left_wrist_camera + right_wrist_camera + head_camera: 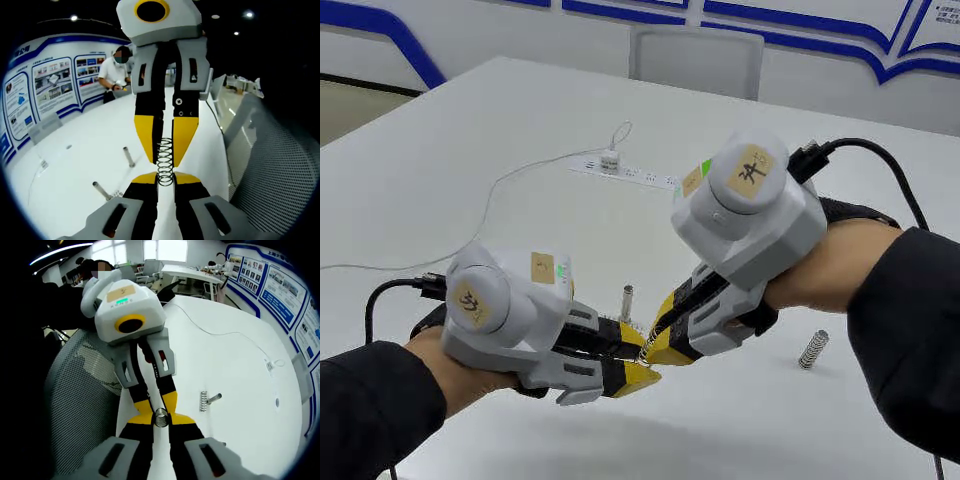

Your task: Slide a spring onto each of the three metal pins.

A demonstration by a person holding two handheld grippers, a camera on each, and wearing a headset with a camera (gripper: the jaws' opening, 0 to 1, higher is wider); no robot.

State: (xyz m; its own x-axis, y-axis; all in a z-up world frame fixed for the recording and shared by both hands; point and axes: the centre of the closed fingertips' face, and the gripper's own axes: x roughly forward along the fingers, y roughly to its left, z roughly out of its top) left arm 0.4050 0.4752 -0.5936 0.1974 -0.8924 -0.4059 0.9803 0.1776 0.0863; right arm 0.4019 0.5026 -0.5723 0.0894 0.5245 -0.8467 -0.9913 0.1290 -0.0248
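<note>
A small metal spring (165,162) is pinched between both grippers, which meet tip to tip just above the white table (520,200). My left gripper (165,179) is shut on its near end, and my right gripper (165,149) comes in from the top, shut on its far end. In the right gripper view the spring (160,417) appears end-on between the right gripper (160,421) tips. One metal pin (626,302) stands upright just behind the tips. Two pins (129,156) (101,190) show left of the jaws. A loose spring (813,348) lies on the table to the right.
A white power strip (625,172) with a plug and a thin cable lies at mid table. A grey chair (695,55) stands at the far edge. A mesh chair back (270,165) is beside the table. A person (115,70) stands in the background.
</note>
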